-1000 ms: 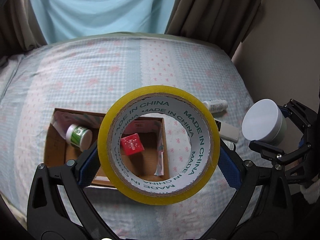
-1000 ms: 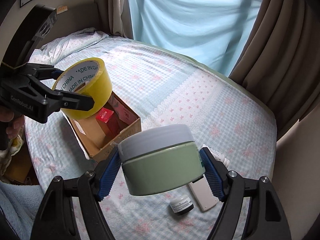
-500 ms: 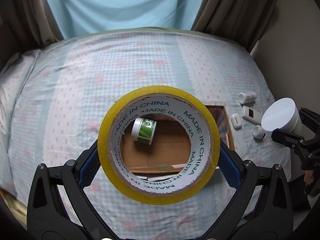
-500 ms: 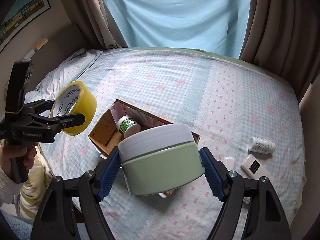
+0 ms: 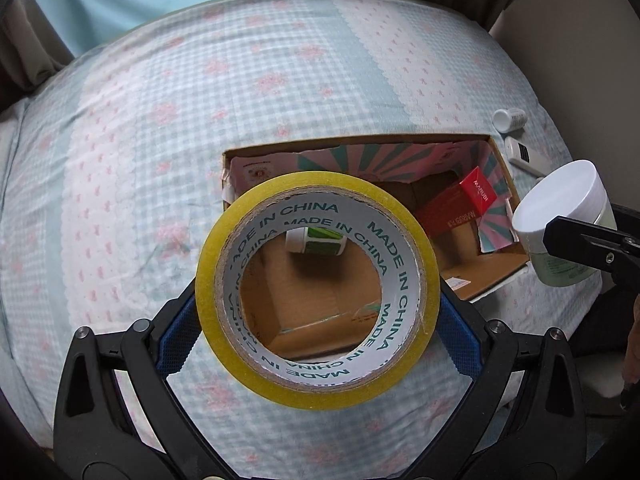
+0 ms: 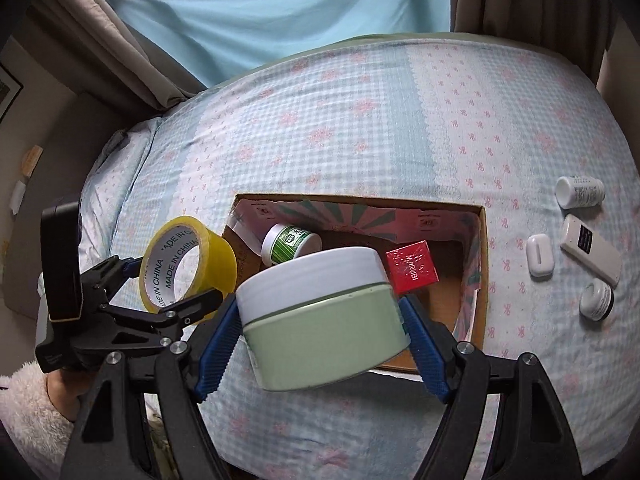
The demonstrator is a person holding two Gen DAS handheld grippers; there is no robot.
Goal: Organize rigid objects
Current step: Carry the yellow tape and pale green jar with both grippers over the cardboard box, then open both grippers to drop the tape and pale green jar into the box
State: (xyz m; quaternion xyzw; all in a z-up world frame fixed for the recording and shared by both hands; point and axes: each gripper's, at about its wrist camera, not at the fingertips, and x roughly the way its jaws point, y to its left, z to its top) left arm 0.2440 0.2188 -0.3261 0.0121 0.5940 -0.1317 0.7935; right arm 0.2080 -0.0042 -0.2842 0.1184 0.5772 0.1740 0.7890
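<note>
Gingham bedding with pink bows covers the bed (image 6: 360, 120), curtains (image 6: 132, 44) behind. Beyond both grippers sits one cardboard box (image 6: 482, 280) holding one green-labelled jar (image 6: 288, 242) and what looks like one red carton (image 6: 412, 272). Left gripper (image 5: 318, 316) clamps one tape roll (image 5: 404, 376); right gripper (image 6: 320, 316) clamps one green tub (image 6: 328, 328). Four small items (image 6: 580, 192) lie right.

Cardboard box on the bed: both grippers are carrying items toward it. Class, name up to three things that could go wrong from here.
1. The left gripper holds the tape roll on edge, so it may roll once dropped in the cardboard box.
2. The green jar in the right gripper could land on the red carton or small green-labelled jar.
3. The two grippers are close and could collide over the box.
</note>
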